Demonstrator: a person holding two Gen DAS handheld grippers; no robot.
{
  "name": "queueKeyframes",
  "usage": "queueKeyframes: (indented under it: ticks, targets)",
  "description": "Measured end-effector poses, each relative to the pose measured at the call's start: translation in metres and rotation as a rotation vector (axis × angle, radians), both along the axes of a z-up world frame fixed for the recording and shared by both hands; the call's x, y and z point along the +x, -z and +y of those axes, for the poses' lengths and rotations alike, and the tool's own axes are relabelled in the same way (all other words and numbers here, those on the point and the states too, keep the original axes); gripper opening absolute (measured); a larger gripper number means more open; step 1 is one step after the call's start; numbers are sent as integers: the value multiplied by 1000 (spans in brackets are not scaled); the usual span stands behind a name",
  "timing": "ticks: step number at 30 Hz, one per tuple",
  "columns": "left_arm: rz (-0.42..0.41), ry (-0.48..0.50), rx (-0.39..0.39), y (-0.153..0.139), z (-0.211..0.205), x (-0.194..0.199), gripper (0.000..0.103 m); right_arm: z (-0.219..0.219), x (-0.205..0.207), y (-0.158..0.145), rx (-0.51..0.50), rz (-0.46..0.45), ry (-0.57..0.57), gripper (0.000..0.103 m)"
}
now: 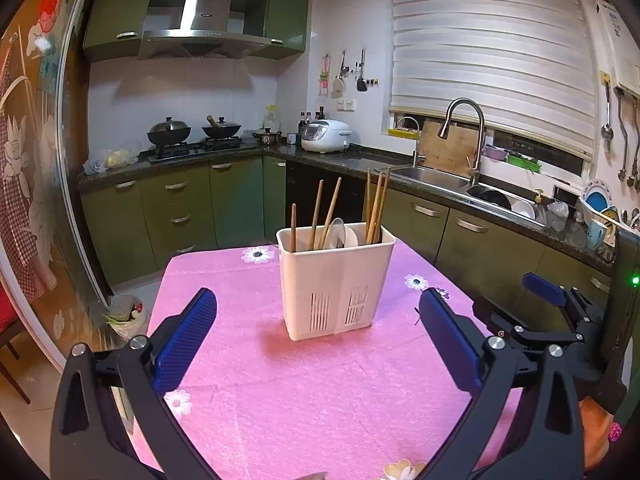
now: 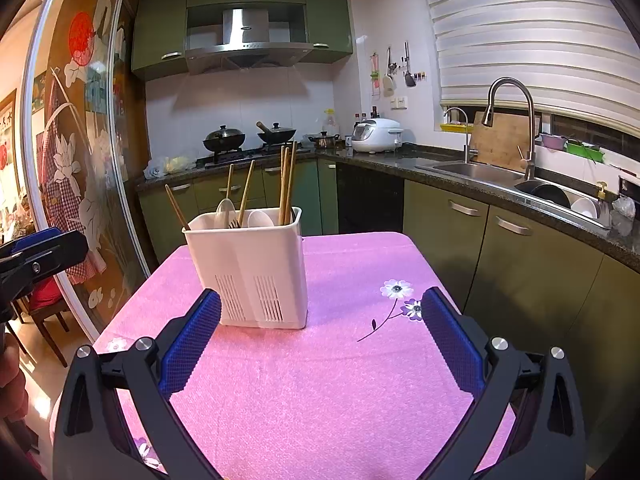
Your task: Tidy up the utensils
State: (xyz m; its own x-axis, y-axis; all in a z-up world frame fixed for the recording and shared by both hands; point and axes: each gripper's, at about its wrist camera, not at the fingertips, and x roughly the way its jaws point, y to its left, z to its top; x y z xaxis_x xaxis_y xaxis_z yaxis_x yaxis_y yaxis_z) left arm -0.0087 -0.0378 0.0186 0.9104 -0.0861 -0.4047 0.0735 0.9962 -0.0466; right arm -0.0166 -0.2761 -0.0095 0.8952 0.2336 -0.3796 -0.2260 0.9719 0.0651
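Left wrist view: left gripper [image 1: 316, 344] spread wide, blue pads empty, hovering above the pink tablecloth [image 1: 304, 392].
Right wrist view: right gripper [image 2: 320, 338] likewise parted wide, nothing between the pads, over the same cloth.
Utensil holder [image 1: 334, 280]: white plastic, upright on the cloth, vented slots low on the front wall; ahead of the left gripper and centred between its fingers, shifted toward the left finger of the right gripper, whose tip lines up with the holder's lower corner, contact impossible to judge.
Chopsticks [image 1: 376, 208]: wooden, standing in the holder, a tight bunch at one end, other sticks leaning singly and apart toward the other end.
Spoons [image 2: 225, 213]: pale bowls poking up in the middle of the holder, beside a fork's tines.
Neighbour tool: right gripper visible at the right edge of the left wrist view, off the table edge; left gripper's tip at the left edge of the right wrist view.
Backdrop: green cabinets, sink [image 2: 472, 170] with tall faucet, woks on the stove, rice cooker [image 1: 325, 135] on the counter.
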Motion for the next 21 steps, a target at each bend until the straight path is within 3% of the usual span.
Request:
queueKeyframes:
  ticks: [21]
  targets:
    - [-24,9,-5,-5,1,-5,97,2,2,1,-5,2,-3,99]
